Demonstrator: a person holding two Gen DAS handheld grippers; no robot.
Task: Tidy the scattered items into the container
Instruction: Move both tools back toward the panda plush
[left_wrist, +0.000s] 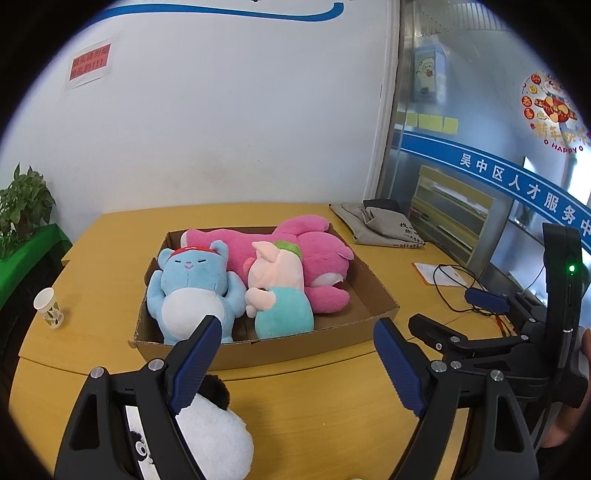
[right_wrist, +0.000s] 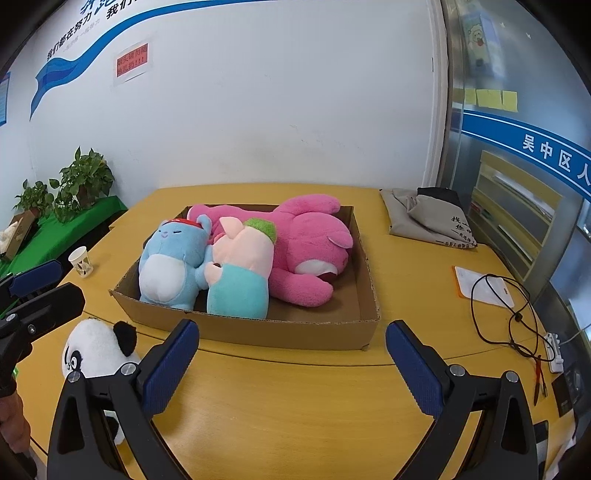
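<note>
Both tongs, left (left_wrist: 297, 354) and right (right_wrist: 291, 356), gape released. Panda plush (right_wrist: 98, 347) lies on the tabletop (right_wrist: 295, 406) at the left tongs' seven o'clock, outside the box (right_wrist: 258, 328). Its long axis I cannot tell.

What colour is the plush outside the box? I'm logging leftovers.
White with black ears: the panda plush, clearest in the right wrist view.

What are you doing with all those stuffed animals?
A person with a gripper in each hand is tidying plush toys into the cardboard box. The blue bear, pig and pink bear already lie inside. The panda is still on the table. The left gripper and right gripper both have open, empty jaws.
</note>
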